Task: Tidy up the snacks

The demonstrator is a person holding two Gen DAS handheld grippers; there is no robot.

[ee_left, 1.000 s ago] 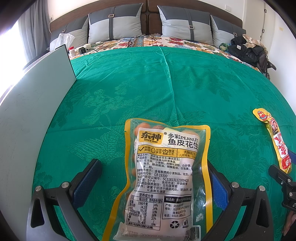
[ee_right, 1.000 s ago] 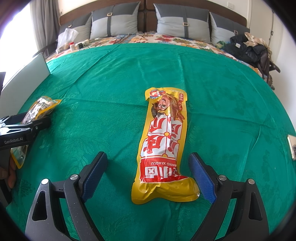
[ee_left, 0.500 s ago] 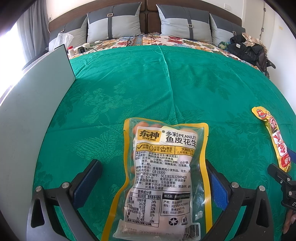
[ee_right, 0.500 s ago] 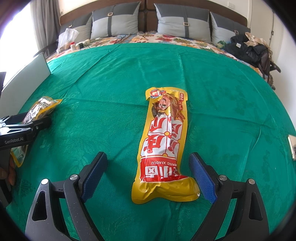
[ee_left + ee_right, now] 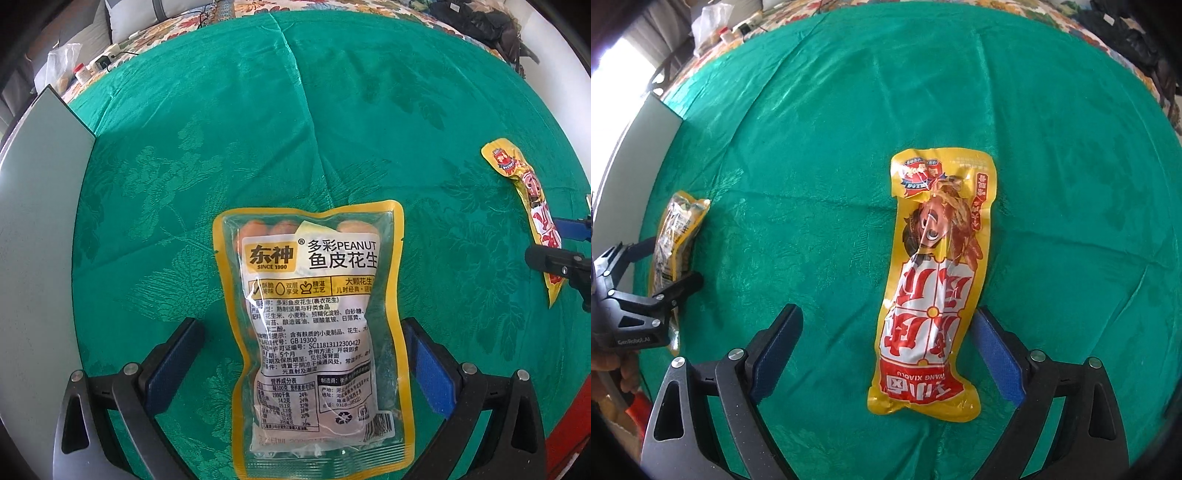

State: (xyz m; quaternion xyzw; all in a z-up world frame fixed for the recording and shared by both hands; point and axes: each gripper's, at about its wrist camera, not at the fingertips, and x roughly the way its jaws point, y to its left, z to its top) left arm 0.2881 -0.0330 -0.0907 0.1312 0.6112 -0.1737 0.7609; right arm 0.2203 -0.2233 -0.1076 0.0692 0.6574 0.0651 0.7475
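Observation:
A clear, yellow-edged peanut bag [image 5: 314, 325] lies flat on the green cloth [image 5: 332, 129]. My left gripper [image 5: 297, 332] points steeply down over it. Its jaws are open, with the bag between the blue pads and unpressed. A long yellow-and-red sausage pack [image 5: 934, 280] lies between the fingers of my right gripper [image 5: 886, 319]. Those jaws are closing: the right pad is beside the pack's edge and the left pad stands well clear. In each wrist view the other gripper shows at the frame's edge: the left gripper [image 5: 661, 269], the right gripper [image 5: 554, 251].
A grey board [image 5: 37, 221] stands along the cloth's left side. At the head of the bed are a plastic bag and small bottles [image 5: 83, 72]. Dark clothes [image 5: 476, 22] are heaped at the far right. A red surface [image 5: 576, 417] shows at the lower right.
Both grippers have tipped further downward and moved over their packs, so the headboard and pillows have left view. The right gripper's fingers stand a little closer together.

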